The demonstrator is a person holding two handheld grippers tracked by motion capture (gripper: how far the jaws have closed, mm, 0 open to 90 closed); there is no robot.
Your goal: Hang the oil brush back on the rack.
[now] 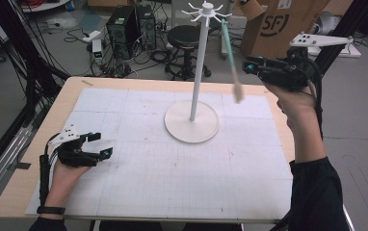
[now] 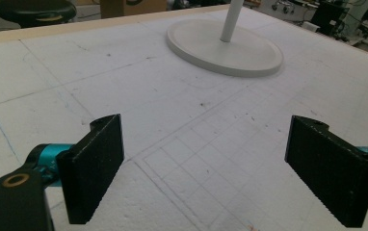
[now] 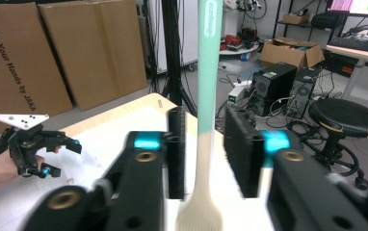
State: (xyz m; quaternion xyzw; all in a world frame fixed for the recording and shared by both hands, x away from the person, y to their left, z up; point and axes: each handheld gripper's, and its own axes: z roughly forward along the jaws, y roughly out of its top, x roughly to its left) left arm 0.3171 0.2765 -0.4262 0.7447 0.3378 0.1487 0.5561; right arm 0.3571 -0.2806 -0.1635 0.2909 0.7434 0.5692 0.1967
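The right hand-held gripper (image 3: 205, 159), its jaws parted just off the mint-handled brush (image 3: 204, 96) that hangs from the white rack (image 1: 199, 57) above the table's far right corner, should back straight away (no sideways brushing), while the left hand-held gripper (image 2: 206, 168) rests wide open near the left edge.

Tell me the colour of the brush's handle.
Mint green on the brush handle, turning cream near the bristles; clearest in the right gripper view.

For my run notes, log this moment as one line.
right claw: open, brush between jaws, unpressed | brush: hanging from rack | left claw: open, empty, resting on table
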